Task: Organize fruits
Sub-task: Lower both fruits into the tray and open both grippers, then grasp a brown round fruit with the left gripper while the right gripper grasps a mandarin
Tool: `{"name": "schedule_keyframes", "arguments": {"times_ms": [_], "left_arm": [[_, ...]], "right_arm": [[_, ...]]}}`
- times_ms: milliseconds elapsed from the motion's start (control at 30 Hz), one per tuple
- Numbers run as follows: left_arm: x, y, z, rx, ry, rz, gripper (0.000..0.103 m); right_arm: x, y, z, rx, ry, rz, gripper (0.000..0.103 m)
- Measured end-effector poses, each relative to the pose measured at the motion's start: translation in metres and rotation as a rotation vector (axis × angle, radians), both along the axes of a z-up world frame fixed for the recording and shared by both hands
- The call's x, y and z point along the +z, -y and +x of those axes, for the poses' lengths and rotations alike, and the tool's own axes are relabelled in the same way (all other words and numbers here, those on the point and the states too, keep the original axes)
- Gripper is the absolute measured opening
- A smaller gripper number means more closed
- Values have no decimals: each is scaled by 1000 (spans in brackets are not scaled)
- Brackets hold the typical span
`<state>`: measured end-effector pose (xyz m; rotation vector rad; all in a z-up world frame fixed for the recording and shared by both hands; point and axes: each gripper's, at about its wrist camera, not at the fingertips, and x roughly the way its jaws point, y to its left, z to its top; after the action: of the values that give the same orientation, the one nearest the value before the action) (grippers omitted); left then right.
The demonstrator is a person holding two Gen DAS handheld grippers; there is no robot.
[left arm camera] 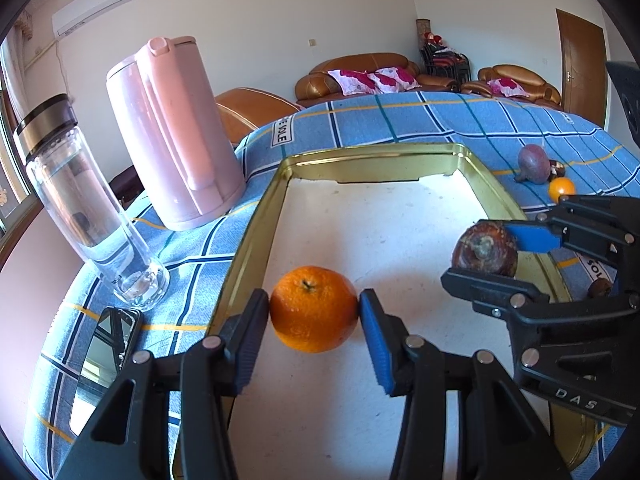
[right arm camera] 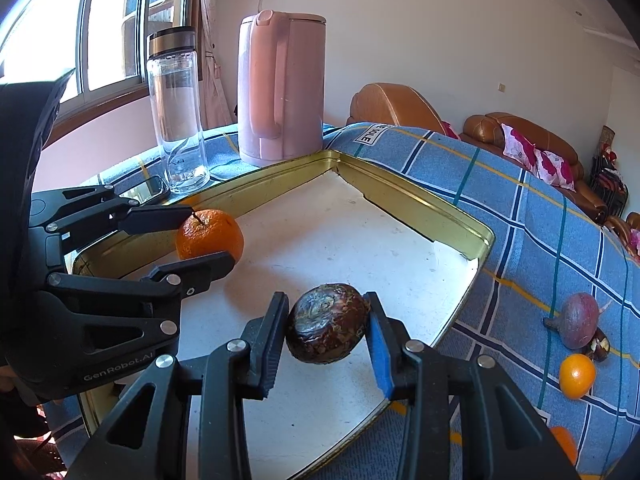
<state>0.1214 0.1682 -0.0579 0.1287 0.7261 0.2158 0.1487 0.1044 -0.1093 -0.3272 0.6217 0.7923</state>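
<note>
My left gripper (left arm camera: 314, 312) is shut on an orange (left arm camera: 314, 308) over the left side of a gold-rimmed tray (left arm camera: 256, 224) with a white floor. My right gripper (right arm camera: 328, 324) is shut on a dark brown water chestnut (right arm camera: 327, 323) over the tray's right side. In the right wrist view the left gripper (right arm camera: 204, 236) holds the orange (right arm camera: 210, 240) over the tray (right arm camera: 420, 204). In the left wrist view the right gripper (left arm camera: 486, 248) holds the chestnut (left arm camera: 485, 247). A purple fruit (right arm camera: 580, 320), a small orange fruit (right arm camera: 577, 376) and a small brown fruit (right arm camera: 598, 346) lie on the cloth to the right.
A pink kettle (left arm camera: 176, 132) and a clear glass bottle (left arm camera: 84, 208) stand left of the tray on the blue checked tablecloth (left arm camera: 460, 120). A phone (left arm camera: 104, 356) lies by the bottle. Another orange fruit (right arm camera: 564, 444) sits at the cloth's near right edge. Sofas stand behind the table.
</note>
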Motion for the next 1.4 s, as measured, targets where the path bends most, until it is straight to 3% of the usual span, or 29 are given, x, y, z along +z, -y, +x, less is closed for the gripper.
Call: {"name": "schedule_keyframes", "arguments": {"times_ms": [67, 200, 400, 567, 733, 900, 1067, 1400], "left_arm": [[1, 1, -1, 2, 10, 6, 49], [3, 0, -4, 5, 22, -12, 50], [16, 5, -26, 20, 112, -58, 73], [31, 29, -52, -15, 202, -103, 77], [33, 76, -65, -109, 240, -114, 78], [27, 126, -61, -212, 215, -100, 78], [12, 164, -47, -280, 143, -95, 78], [-12, 197, -18, -340, -10, -115, 77]], "right_arm": [[0, 0, -1, 2, 2, -1, 42], [2, 4, -1, -23, 17, 9, 62], [9, 21, -8, -67, 41, 47, 63], [22, 59, -33, -117, 98, 84, 63], [38, 128, -66, -214, 185, 140, 63], [33, 209, -81, -400, 205, 164, 63], [10, 266, -76, -533, 124, 163, 63], [-8, 291, -61, -582, 20, 150, 63]]}}
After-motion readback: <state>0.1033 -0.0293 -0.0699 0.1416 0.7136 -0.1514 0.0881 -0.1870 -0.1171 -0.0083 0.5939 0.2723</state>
